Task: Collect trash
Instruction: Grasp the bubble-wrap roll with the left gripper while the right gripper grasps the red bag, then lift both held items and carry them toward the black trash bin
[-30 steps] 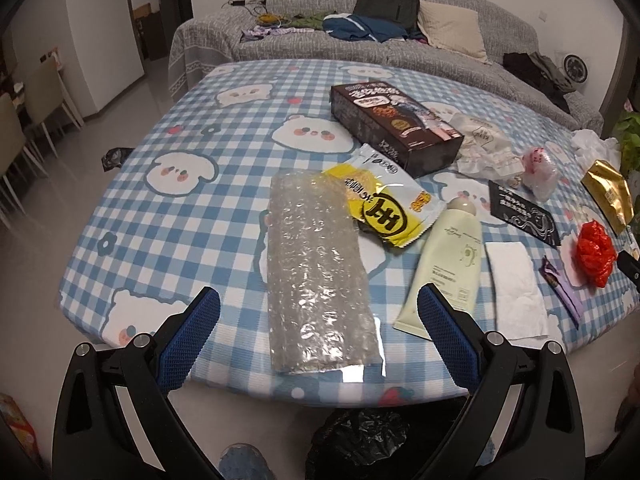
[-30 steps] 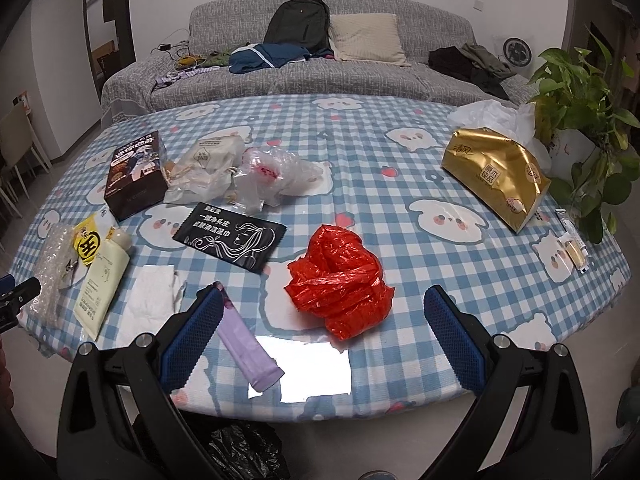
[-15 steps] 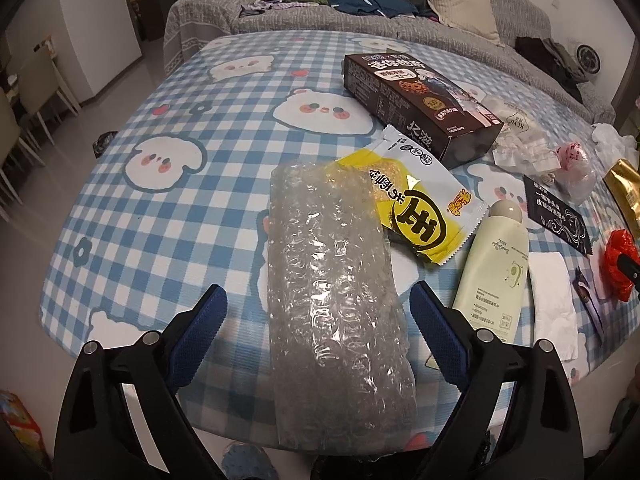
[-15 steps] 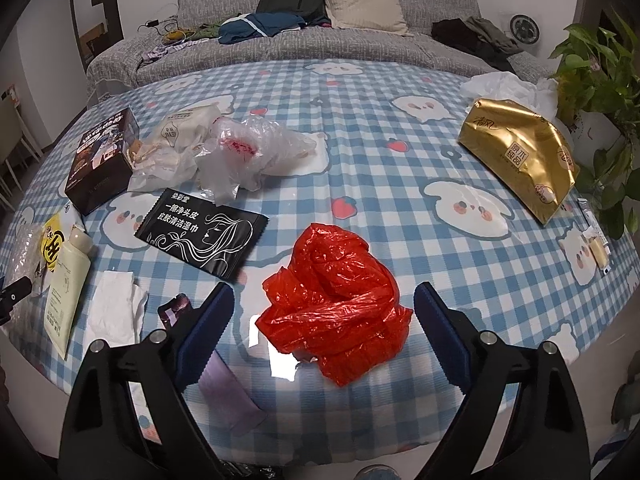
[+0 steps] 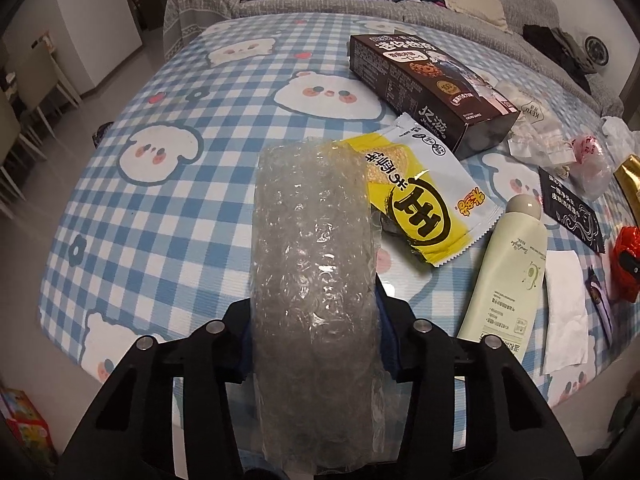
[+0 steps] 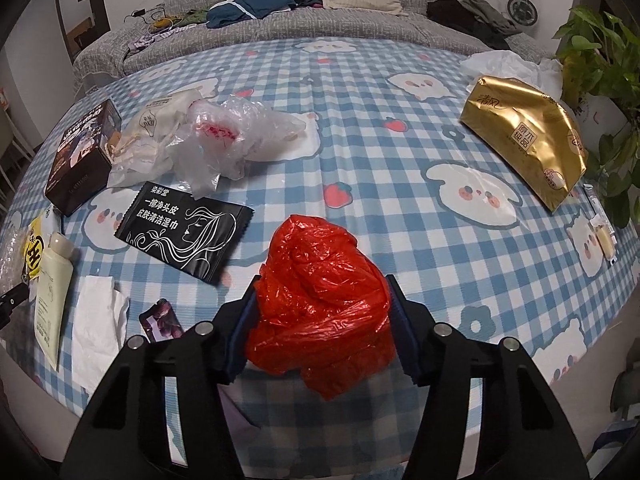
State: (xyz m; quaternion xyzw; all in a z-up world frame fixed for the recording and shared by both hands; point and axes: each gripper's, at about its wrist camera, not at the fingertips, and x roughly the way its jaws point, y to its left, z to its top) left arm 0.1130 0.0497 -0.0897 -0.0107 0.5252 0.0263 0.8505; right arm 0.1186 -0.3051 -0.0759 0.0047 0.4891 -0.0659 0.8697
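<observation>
A long sheet of clear bubble wrap (image 5: 312, 232) lies at the near edge of the checked tablecloth (image 5: 180, 220). My left gripper (image 5: 314, 320) is closing on its near part; the blue pads press its sides and the sheet bulges up between them. In the right wrist view a crumpled red plastic bag (image 6: 320, 272) sits between the fingers of my right gripper (image 6: 322, 300), whose jaws are also closing, with both pads squeezing the bag. Both gripped things still rest on the table.
A yellow snack packet (image 5: 424, 208), a dark box (image 5: 428, 84), a cream tube (image 5: 508, 280) and a white tissue (image 5: 566, 308) lie right of the bubble wrap. A black wipe packet (image 6: 184, 228), clear bags (image 6: 232, 136), a purple wrapper (image 6: 162, 318), a gold packet (image 6: 528, 132) and a plant (image 6: 600, 80) surround the red bag.
Both grippers came down and forward over the table edge and closed from wide open, the left onto the bubble wrap, the right onto the red bag.
</observation>
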